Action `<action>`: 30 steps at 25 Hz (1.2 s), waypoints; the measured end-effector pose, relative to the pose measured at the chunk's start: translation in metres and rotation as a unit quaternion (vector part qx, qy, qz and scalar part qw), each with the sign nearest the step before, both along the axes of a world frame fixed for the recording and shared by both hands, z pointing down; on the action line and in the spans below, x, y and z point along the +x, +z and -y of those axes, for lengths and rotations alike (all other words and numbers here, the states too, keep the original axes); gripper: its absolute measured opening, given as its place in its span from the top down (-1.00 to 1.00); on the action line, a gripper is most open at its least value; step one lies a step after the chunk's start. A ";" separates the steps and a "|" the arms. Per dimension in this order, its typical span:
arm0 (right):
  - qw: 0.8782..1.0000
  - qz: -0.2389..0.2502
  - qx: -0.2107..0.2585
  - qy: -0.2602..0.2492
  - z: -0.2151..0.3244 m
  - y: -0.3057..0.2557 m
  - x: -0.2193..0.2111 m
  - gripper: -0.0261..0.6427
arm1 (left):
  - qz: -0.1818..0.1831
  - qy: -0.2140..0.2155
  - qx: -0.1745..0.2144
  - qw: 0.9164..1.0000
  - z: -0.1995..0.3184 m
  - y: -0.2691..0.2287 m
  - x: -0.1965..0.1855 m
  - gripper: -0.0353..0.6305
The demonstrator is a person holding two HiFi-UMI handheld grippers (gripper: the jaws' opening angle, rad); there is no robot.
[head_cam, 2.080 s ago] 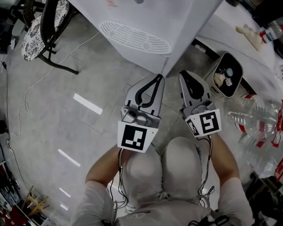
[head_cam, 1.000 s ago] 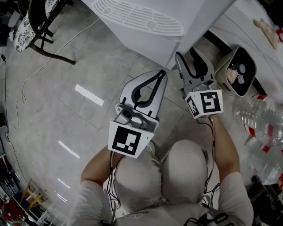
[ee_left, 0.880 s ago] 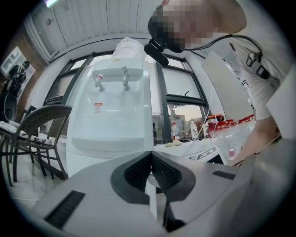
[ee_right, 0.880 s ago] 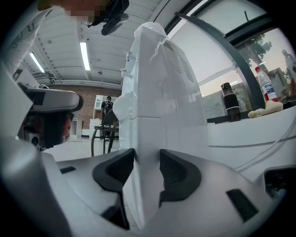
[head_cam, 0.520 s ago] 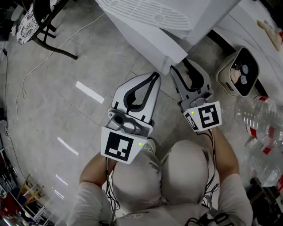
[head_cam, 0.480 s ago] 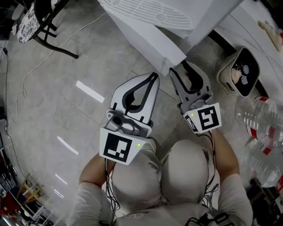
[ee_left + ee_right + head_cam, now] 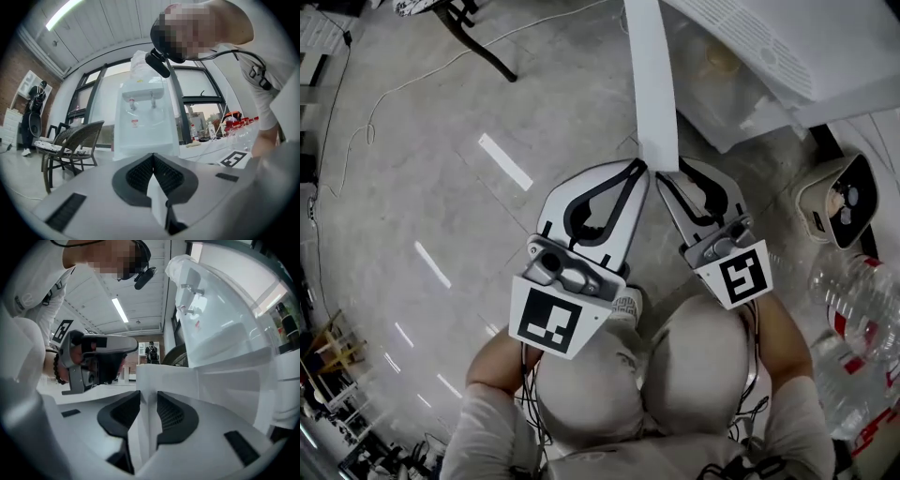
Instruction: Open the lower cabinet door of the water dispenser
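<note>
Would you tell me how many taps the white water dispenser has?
2: one small tap and a second small tap beside it, on the front of the white water dispenser. None seems hidden.

The cabinet door (image 7: 655, 84) and water dispenser (image 7: 787, 47) are white, the floor (image 7: 422, 141) pale grey

The water dispenser (image 7: 787, 47) runs off the top and right edges of the head view, and its door (image 7: 652, 84) is cut at the top. Inside the dispenser, a pale lump (image 7: 720, 61) is too dim to name. Bottles (image 7: 862, 300) to the dispenser's right are cropped.
</note>
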State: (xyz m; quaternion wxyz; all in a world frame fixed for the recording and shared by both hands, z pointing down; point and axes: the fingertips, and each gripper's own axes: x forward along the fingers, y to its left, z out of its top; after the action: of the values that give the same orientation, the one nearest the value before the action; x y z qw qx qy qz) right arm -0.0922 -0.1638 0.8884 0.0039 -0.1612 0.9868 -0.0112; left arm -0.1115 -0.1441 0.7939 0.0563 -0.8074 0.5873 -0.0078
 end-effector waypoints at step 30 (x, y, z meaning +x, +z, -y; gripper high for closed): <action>0.992 -0.027 0.038 -0.115 -0.023 0.010 -0.211 0.82 | -0.008 -0.223 -0.014 0.975 -0.060 0.051 -0.170 0.89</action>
State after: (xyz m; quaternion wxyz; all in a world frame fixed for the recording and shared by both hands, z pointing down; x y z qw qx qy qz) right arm -0.3030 -0.1409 0.8983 -0.0185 -0.0466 0.9983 0.0300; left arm -0.2819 -0.0839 0.8449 0.0375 -0.6570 0.7526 -0.0223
